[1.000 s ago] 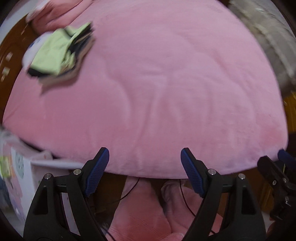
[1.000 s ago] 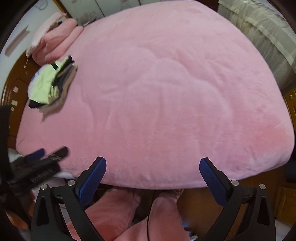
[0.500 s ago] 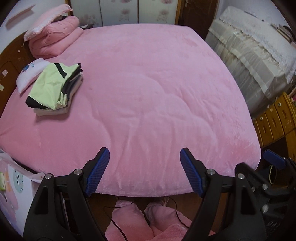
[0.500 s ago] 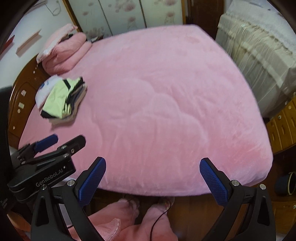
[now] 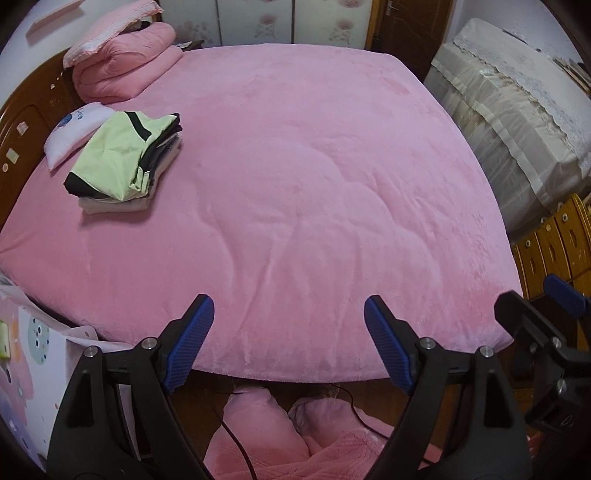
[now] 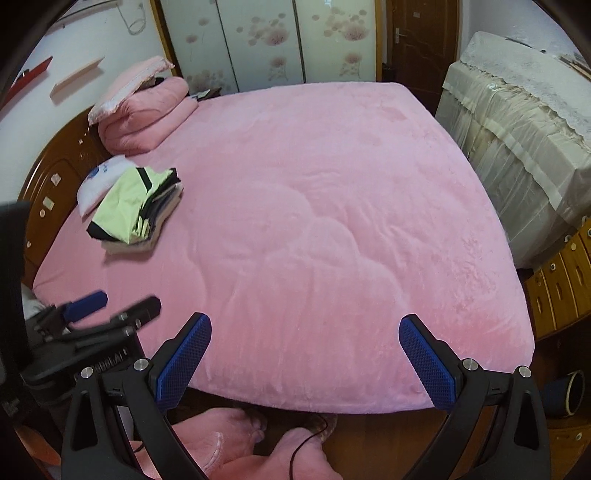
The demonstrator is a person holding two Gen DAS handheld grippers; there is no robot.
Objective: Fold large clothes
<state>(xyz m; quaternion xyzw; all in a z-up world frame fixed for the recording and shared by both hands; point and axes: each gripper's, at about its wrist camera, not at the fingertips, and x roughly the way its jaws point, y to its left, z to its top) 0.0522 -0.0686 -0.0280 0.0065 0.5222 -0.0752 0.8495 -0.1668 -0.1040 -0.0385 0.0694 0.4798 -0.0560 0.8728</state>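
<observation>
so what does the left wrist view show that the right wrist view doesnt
Only the left wrist view shows the white patterned sheet hanging at the bed's near left corner.

Only the right wrist view shows the door handle, the dark cup on the floor and the wall shelf in full.

Both share the pink bed cover, the stack of folded clothes, the rolled pink quilt and the draped cabinet. The left gripper, jaws opening, and the right gripper hold nothing.
</observation>
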